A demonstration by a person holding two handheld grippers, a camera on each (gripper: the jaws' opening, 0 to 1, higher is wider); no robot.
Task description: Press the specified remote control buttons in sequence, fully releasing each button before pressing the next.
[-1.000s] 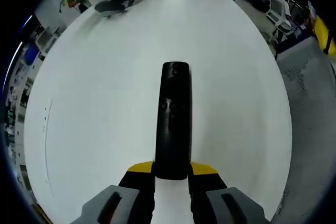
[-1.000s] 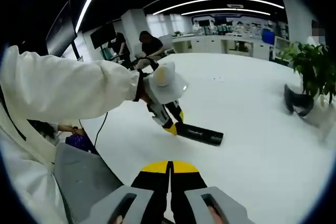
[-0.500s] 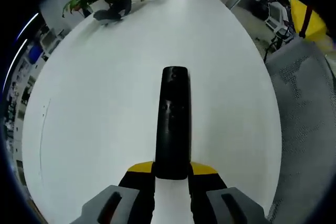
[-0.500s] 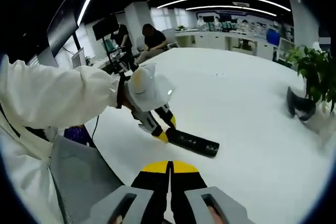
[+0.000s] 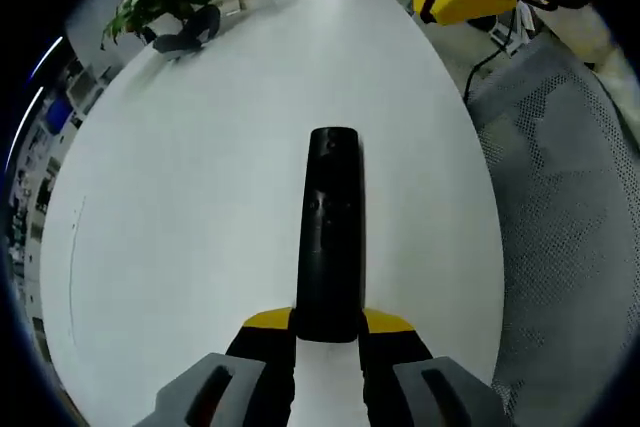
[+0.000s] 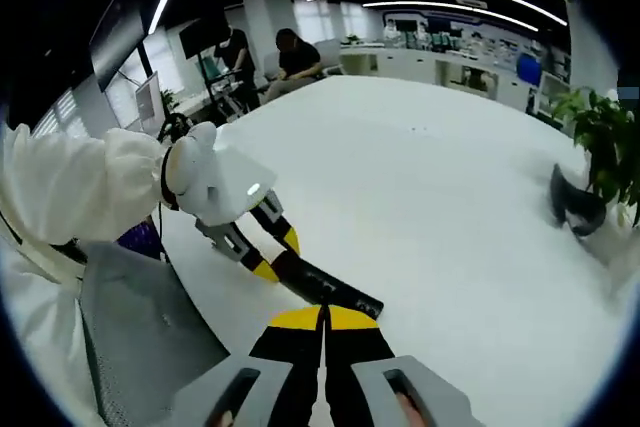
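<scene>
On the white table (image 5: 180, 197), the long black plastic remote control (image 5: 330, 237) lies clamped in the left gripper (image 5: 328, 332) jaws; right gripper (image 6: 324, 319) (jaws closed, empty) has moved closer, 1st press pending.

- The remote control (image 5: 331, 237) lay on the tabletop (image 5: 190, 197), its near end between the jaws of the left hand-held gripper (image 5: 328, 332).
- A potted plant (image 5: 160, 2) stood at the far end of the tabletop.
- The right hand-held gripper (image 6: 323, 322) was just beside the remote control.
</scene>
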